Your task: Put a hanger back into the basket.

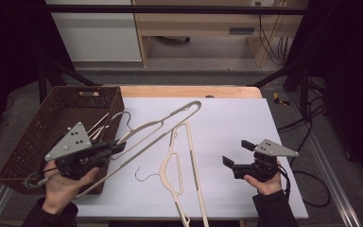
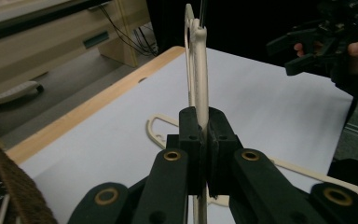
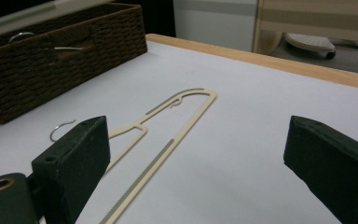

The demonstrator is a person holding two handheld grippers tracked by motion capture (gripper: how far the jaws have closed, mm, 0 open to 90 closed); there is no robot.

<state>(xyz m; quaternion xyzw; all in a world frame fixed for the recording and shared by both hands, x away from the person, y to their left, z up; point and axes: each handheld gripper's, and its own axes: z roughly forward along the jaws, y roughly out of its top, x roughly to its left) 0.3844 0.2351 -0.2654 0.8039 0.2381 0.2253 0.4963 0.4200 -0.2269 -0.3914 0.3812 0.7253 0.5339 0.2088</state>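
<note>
Hangers were the matter in hand at this moment. Your left gripper [image 1: 118,147] was clamped on a cream hanger [image 1: 163,124], its jaws pressed tight against the thin bar, as the left gripper view showed plainly [image 2: 204,140]. That held hanger [image 2: 198,70] was lifted off the table and slanted up and away from your left hand [image 1: 64,187], its far end above the white sheet [image 1: 236,123] and its metal hook lying near the basket's rim. Your right gripper [image 1: 236,153] held nothing: its jaws stood wide apart, both pads bare in the right gripper view [image 3: 196,154], and it hovered over the right part of the sheet, well apart from the left one. A second hanger [image 1: 182,170] lay flat on the sheet between your two hands, its wire hook pointing toward the left hand; in the right gripper view it lay [image 3: 168,135] just beyond the left pad. The brown wicker basket [image 1: 33,137] stood at the table's left edge, partly off the sheet, with more hangers inside it. Whether the held hanger touched those in the basket could not be told.
</note>
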